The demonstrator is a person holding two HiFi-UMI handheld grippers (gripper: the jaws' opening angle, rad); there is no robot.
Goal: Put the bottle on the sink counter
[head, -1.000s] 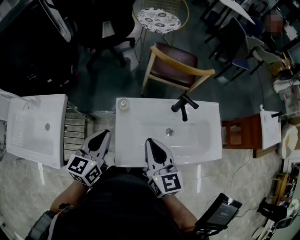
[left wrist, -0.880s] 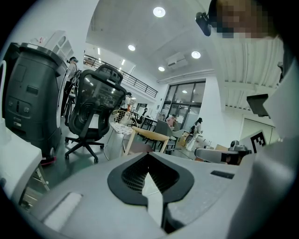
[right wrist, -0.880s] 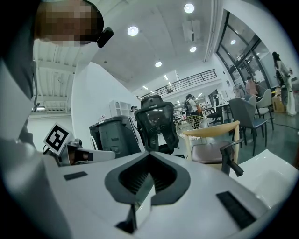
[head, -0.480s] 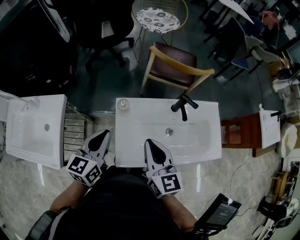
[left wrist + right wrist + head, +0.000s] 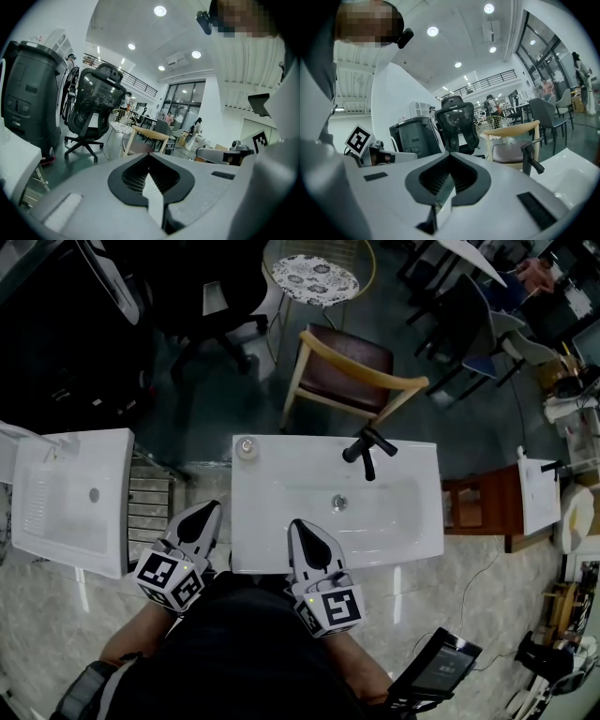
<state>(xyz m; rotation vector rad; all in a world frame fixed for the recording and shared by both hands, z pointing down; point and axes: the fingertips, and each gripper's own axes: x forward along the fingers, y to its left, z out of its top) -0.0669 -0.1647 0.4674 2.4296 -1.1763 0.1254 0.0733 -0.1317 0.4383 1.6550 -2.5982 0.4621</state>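
Observation:
Seen from above in the head view, a small clear bottle (image 5: pixel 247 447) stands on the back left corner of the white sink counter (image 5: pixel 412 545). A black faucet (image 5: pixel 367 452) rises behind the basin. Both grippers are held close to the person's body at the counter's front edge. The left gripper (image 5: pixel 208 507) is off the counter's left front corner, and the right gripper (image 5: pixel 298 524) is over its front rim. In the left gripper view the left gripper (image 5: pixel 150 158) is shut and empty. In the right gripper view the right gripper (image 5: pixel 449 159) is also shut with nothing in it. Neither gripper view shows the bottle.
Behind the sink stands a wooden chair (image 5: pixel 352 367) with a brown seat, and beyond it a round patterned side table (image 5: pixel 317 277). A second white sink (image 5: pixel 70 498) is at the left, with a metal rack (image 5: pixel 150 507) between the sinks. A wooden stool (image 5: pixel 478 507) stands at the right.

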